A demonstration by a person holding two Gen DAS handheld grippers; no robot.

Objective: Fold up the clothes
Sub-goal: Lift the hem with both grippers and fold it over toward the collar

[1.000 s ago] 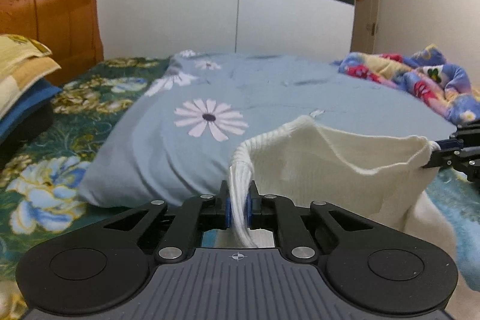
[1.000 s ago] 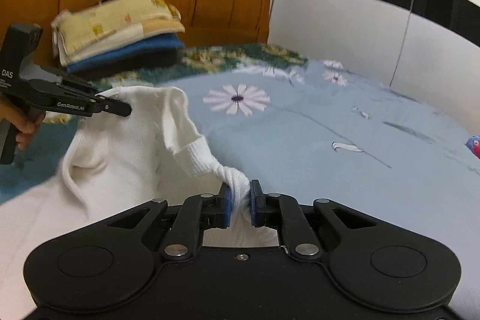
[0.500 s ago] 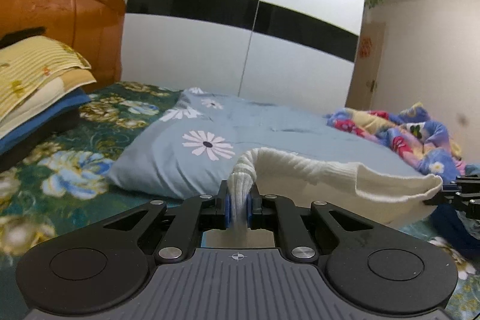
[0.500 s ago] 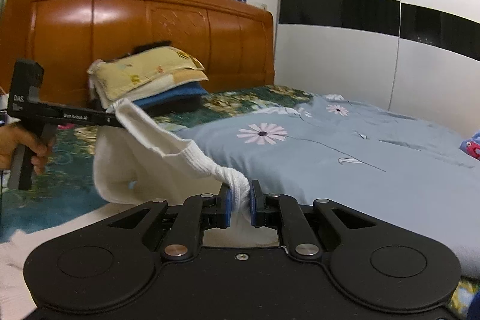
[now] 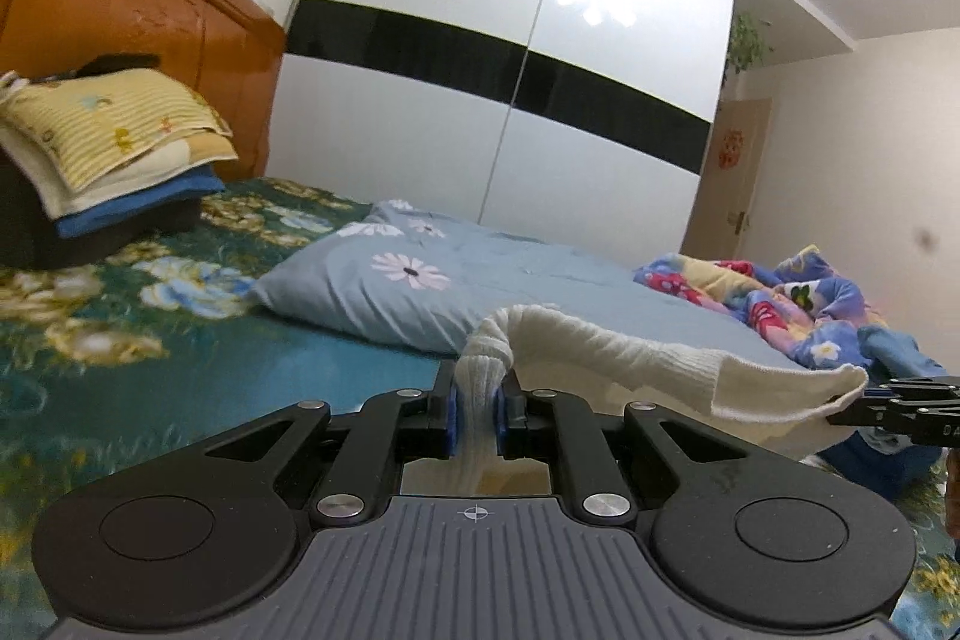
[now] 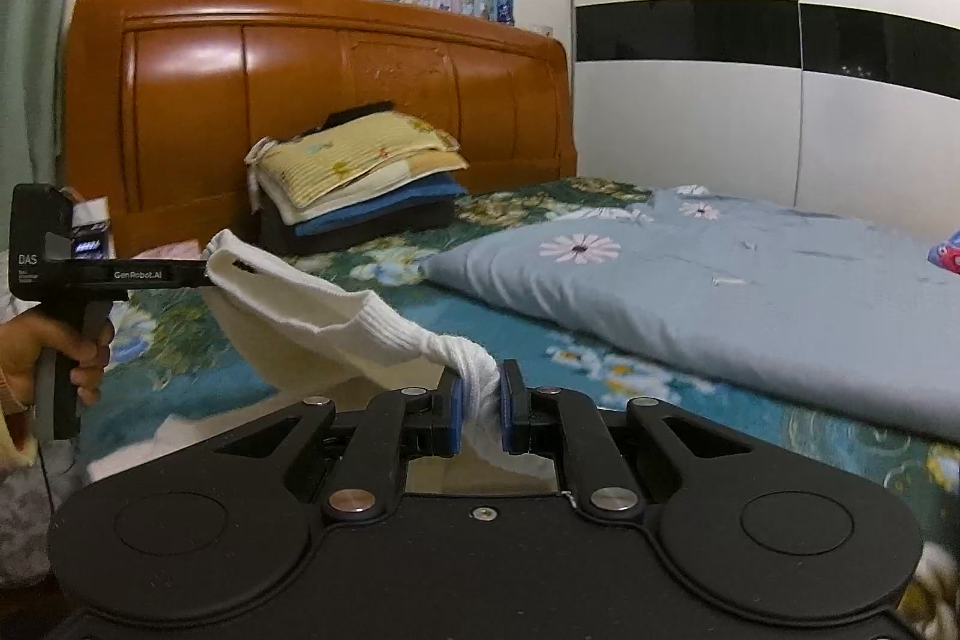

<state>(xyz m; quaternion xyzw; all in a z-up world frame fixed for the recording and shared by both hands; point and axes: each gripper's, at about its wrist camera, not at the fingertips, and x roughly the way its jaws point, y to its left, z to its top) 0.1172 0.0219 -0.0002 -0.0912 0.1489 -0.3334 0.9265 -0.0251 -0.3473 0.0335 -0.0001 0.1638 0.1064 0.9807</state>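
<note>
A cream ribbed knit garment (image 5: 636, 358) hangs stretched between both grippers above the bed. My left gripper (image 5: 477, 412) is shut on one bunched ribbed edge of it. My right gripper (image 6: 481, 409) is shut on the other edge, and the cream garment (image 6: 312, 310) sags between them. In the left wrist view the right gripper (image 5: 864, 400) shows at the far right, pinching the cloth's corner. In the right wrist view the left gripper (image 6: 207, 274) comes in from the left, held by a person's hand (image 6: 54, 352). More of the garment hangs below, mostly hidden.
The bed has a green floral sheet (image 5: 120, 316) and a light blue daisy quilt (image 6: 720, 280). A stack of folded clothes (image 6: 360, 178) sits by the wooden headboard (image 6: 300, 70). A colourful blanket (image 5: 780, 298) lies at the right. A wardrobe (image 5: 510, 100) stands behind.
Both grippers have pulled back across the bed with the garment still held. It has lifted off the quilt and now hangs taut between them; the headboard and folded stack have come into view.
</note>
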